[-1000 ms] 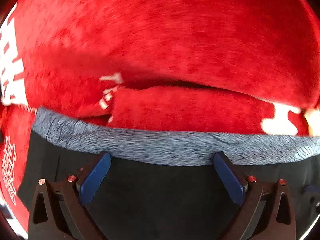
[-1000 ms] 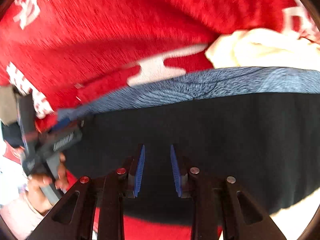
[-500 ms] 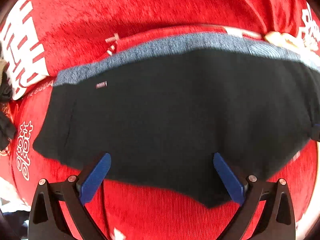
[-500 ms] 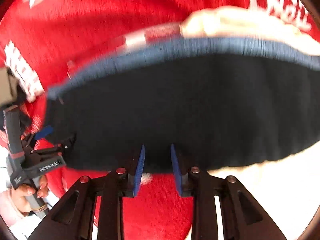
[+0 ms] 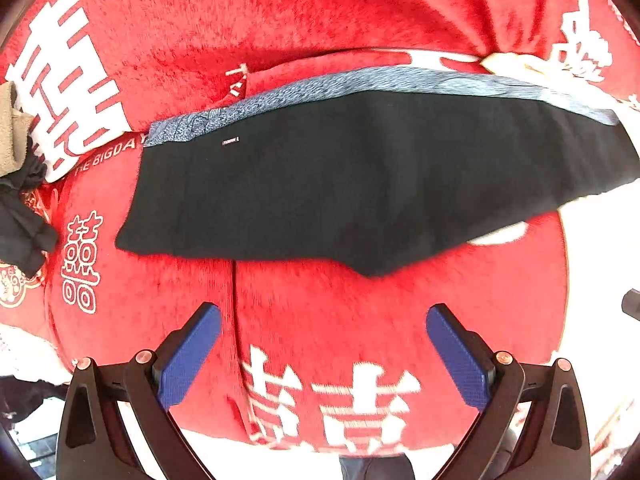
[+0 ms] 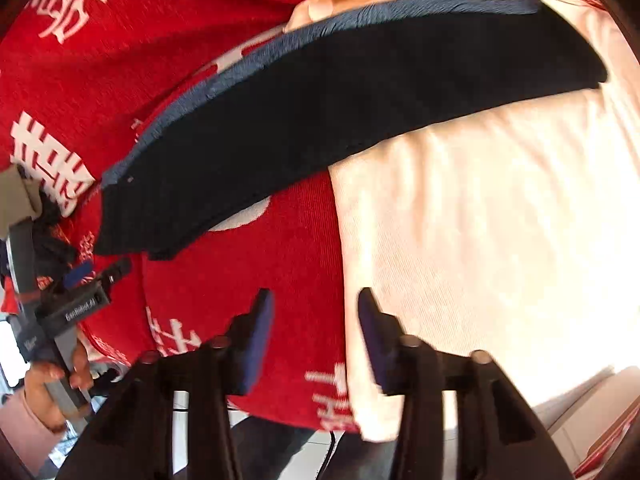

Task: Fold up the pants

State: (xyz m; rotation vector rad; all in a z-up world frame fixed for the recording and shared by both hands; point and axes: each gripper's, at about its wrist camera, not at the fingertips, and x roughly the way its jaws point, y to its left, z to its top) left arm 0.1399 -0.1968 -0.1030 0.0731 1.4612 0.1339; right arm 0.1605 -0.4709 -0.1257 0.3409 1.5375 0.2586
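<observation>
Pants: one pair of black pants (image 5: 340, 184) with a blue-grey waistband (image 5: 360, 80) lay folded flat across the middle of both frames, waistband along the far edge; a small white label (image 5: 230, 141) sat near the waistband at the upper left, its writing too small to read.
Tools: two. The left tool (image 5: 323, 354) was spread wide and held nothing, hovering over the blanket at the bottom of its frame, clear of the pants. The right tool (image 6: 316, 334) was parted, gripping nothing, also short of the pants. The left tool showed again at the lower left of the right wrist view (image 6: 76, 292), held in a hand (image 6: 52, 380).
Surroundings: one red blanket (image 5: 320, 320) with white Chinese characters under the pants; one cream cloth (image 6: 480, 240) beneath their right end; dark and tan garments (image 5: 16, 184) at the left edge.
Writing: "THE BIGDAY" partly legible on the blanket at the upper left; white lettering on the left tool's body, blurred.
</observation>
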